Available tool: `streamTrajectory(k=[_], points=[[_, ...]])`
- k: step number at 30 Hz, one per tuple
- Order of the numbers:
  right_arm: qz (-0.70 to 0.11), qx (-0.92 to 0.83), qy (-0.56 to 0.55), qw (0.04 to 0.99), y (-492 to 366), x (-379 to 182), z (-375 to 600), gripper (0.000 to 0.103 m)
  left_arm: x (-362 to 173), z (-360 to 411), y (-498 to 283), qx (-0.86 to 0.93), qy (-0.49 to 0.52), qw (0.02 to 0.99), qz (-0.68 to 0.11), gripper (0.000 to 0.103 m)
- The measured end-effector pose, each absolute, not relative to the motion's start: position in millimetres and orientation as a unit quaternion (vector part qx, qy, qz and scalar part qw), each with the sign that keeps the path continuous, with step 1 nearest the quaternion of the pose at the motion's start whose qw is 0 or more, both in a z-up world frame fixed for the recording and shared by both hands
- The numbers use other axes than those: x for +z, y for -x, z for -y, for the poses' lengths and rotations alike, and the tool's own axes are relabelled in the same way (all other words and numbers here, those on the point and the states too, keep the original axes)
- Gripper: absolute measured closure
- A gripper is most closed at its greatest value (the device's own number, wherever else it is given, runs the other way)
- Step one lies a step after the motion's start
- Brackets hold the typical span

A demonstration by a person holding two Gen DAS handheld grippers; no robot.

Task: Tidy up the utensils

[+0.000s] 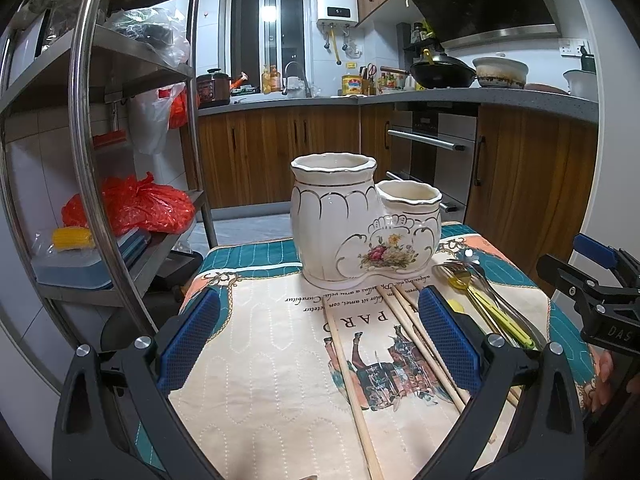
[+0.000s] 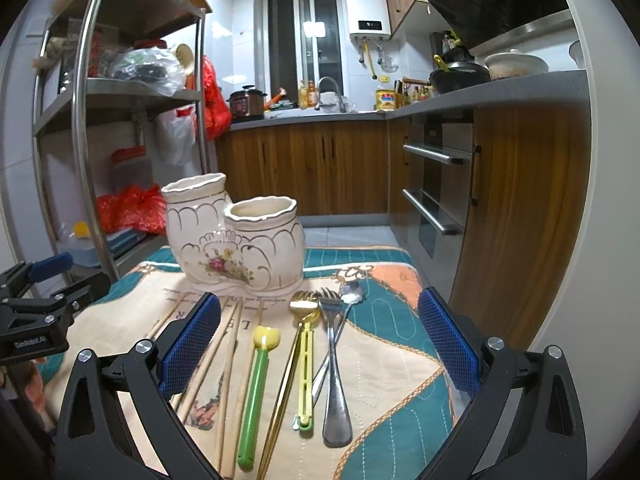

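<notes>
Cream ceramic utensil holder (image 2: 234, 240) with two joined cups, gold trim and a painted flower spray, standing on a patterned cloth (image 2: 392, 356).

In front of it lie wooden chopsticks (image 2: 228, 364), a green-handled utensil (image 2: 252, 392), a gold fork (image 2: 298, 332) and a steel fork (image 2: 334, 368). Left gripper (image 1: 320, 340) and right gripper (image 2: 320, 340) both hover spread wide, grasping nothing.

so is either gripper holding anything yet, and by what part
Nothing is held: left gripper and right gripper are both open above the utensils.
</notes>
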State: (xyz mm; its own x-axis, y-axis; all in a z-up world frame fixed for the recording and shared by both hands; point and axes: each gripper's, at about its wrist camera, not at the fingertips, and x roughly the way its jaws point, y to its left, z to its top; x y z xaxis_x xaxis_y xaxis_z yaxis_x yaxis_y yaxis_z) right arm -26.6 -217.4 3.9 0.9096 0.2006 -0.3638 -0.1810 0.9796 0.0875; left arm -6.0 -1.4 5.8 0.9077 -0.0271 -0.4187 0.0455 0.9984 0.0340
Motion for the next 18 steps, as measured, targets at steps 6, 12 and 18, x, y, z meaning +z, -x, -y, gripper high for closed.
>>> streamTrajectory(k=[6, 12, 18], points=[[-0.190, 0.096, -0.021, 0.977, 25.1, 4.5, 214.8, 0.005, 5.0, 1.2, 6.6, -0.018, -0.022, 0.977, -0.213, 0.005], [-0.189, 0.096, -0.021, 0.977, 26.7, 4.3, 214.4, 0.005, 4.8, 1.4, 6.6, -0.018, -0.022, 0.976, -0.214, 0.005], [-0.191, 0.096, -0.022, 0.977, 26.7, 4.3, 214.4, 0.005, 4.7, 1.1, 6.6, -0.018, -0.022, 0.976, -0.214, 0.005]])
